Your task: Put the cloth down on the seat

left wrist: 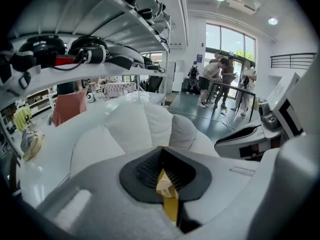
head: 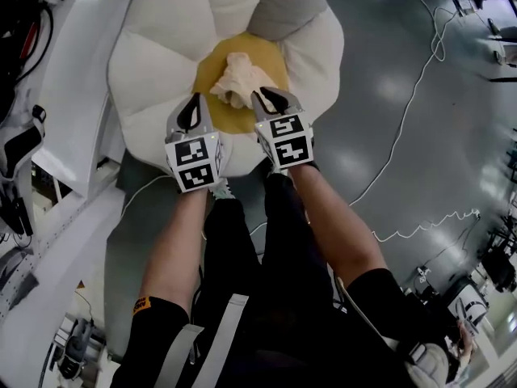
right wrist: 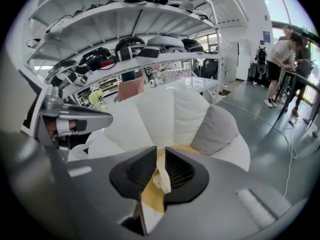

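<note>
A bunched cream cloth point(head: 236, 75) rests on the yellow centre point(head: 207, 71) of a flower-shaped seat with white petal cushions point(head: 153, 55). My left gripper point(head: 196, 99) comes at the cloth from the lower left, my right gripper point(head: 260, 95) from the lower right, and both tips are at its near edge. In the left gripper view a fold of cloth point(left wrist: 164, 183) sits pinched in the narrow slit of the left gripper point(left wrist: 162, 154), yellow seat showing below it. In the right gripper view the cloth point(right wrist: 161, 179) is likewise caught between the pads of the right gripper point(right wrist: 161, 153).
One petal is a grey cushion point(head: 287, 6). A white shelf unit point(head: 73, 95) holding helmets point(right wrist: 130, 46) stands at the left. A white cable point(head: 404, 120) trails over the grey floor. People point(left wrist: 215, 79) stand by the far windows, and a white machine point(left wrist: 270, 129) is at the right.
</note>
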### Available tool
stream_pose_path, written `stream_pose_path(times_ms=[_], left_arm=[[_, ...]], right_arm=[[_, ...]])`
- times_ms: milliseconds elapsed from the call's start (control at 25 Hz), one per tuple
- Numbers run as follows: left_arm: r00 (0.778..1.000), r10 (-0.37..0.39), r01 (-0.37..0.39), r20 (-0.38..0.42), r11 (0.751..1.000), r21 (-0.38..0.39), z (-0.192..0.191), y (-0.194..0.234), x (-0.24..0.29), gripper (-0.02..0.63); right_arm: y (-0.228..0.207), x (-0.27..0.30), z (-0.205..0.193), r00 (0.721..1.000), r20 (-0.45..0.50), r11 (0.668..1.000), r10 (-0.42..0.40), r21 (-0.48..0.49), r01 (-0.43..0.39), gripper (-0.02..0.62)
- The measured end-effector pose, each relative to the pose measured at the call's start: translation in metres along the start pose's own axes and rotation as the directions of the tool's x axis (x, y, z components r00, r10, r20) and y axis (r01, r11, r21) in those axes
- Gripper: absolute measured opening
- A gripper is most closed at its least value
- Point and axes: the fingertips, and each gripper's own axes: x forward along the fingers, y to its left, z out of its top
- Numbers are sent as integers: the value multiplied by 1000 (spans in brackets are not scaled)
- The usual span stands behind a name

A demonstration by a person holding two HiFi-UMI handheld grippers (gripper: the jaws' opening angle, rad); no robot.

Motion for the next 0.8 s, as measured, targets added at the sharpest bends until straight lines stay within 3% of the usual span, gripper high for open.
stream_pose_path(times_ms=[160,440,800], left_arm=[[999,-33,33,22,999,9,28,-13,-30,2],[997,-71,71,15,997,35,55,-32,-83,2],[992,-117,116,44,993,29,70,-32,-130,2]], right_arm=[[2,-39,21,998,40,998,-55,3,55,2],[21,-101,49,992,76,994,-100,53,96,1],[47,-149,56,978,102,980,-184,95,174,0]])
